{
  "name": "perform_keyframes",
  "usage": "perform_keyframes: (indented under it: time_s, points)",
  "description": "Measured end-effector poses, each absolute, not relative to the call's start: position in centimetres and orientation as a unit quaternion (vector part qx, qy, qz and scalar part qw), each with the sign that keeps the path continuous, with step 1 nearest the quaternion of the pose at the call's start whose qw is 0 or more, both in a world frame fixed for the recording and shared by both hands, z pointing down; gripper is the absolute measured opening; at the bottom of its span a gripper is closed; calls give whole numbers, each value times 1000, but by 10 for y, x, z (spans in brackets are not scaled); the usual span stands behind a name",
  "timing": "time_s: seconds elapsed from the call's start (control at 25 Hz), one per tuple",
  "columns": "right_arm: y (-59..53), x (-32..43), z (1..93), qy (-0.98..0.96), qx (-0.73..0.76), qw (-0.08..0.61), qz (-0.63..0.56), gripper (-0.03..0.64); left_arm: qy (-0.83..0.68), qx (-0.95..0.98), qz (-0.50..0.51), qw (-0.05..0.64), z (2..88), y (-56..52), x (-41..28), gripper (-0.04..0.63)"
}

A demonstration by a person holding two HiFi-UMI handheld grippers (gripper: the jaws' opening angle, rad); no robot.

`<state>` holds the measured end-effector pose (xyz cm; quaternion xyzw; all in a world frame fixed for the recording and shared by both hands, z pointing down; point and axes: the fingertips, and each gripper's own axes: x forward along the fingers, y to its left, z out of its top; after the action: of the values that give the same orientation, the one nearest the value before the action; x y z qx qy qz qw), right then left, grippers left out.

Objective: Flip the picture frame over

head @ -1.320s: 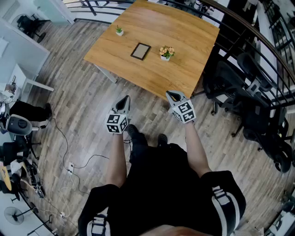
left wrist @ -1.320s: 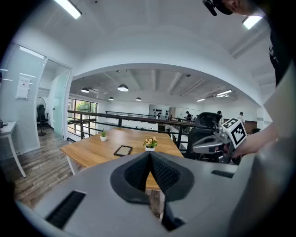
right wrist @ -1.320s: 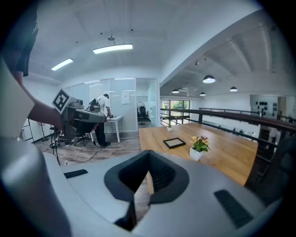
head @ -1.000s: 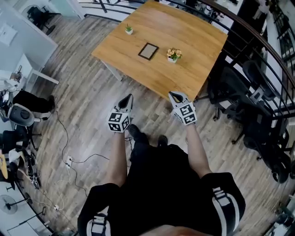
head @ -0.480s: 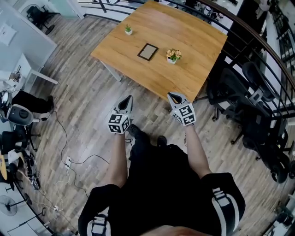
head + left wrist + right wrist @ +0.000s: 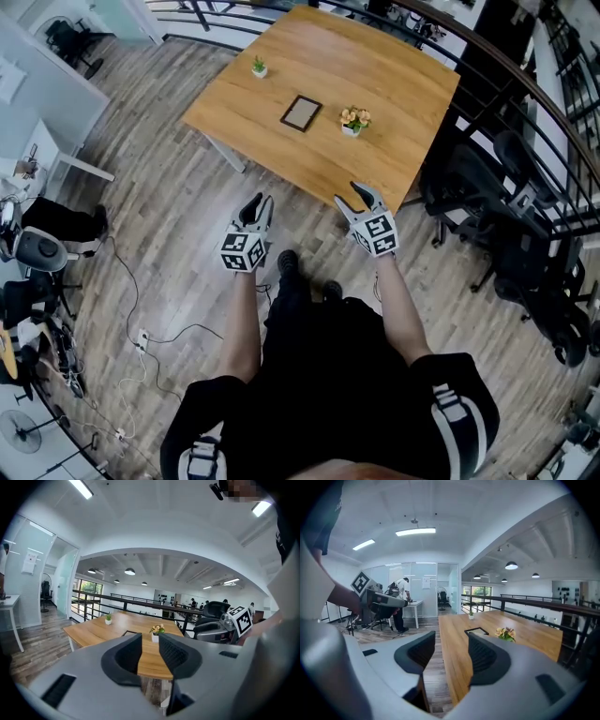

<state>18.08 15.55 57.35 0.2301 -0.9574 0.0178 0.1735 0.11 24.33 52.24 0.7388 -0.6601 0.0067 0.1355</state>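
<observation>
The dark picture frame point(image 6: 300, 113) lies flat near the middle of the wooden table point(image 6: 375, 66), far ahead of both grippers. It also shows small in the left gripper view point(image 6: 131, 633) and the right gripper view point(image 6: 476, 631). My left gripper point(image 6: 258, 202) hangs over the floor short of the table's near edge; its jaws are opening a little, with nothing between them point(image 6: 150, 641). My right gripper point(image 6: 358, 194) is at the table's near edge, its jaws opening wider and also empty point(image 6: 451, 641).
A white pot of orange flowers point(image 6: 353, 120) stands just right of the frame, and a small green plant point(image 6: 258, 66) sits at the table's far left. Black office chairs point(image 6: 487, 187) and a railing point(image 6: 525, 103) stand to the right. Cables point(image 6: 141, 319) lie on the floor at left.
Both grippers' jaws have parted from shut to open, the right wider than the left. Both hands have moved slightly forward toward the table.
</observation>
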Motion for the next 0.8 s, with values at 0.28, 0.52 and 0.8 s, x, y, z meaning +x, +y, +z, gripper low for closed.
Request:
perform_keyframes:
  time_s: [0.28, 0.52, 0.8]
  points:
    - [137, 162, 585, -948, 262, 180, 26, 303, -656, 741, 27, 139, 536, 228, -27, 172]
    - [117, 137, 588, -942, 281, 181, 40, 314, -655, 741, 32, 141, 537, 206, -63, 198]
    - [90, 109, 587, -933, 306, 183, 50, 299, -638, 755, 42, 146, 539, 169, -97, 197]
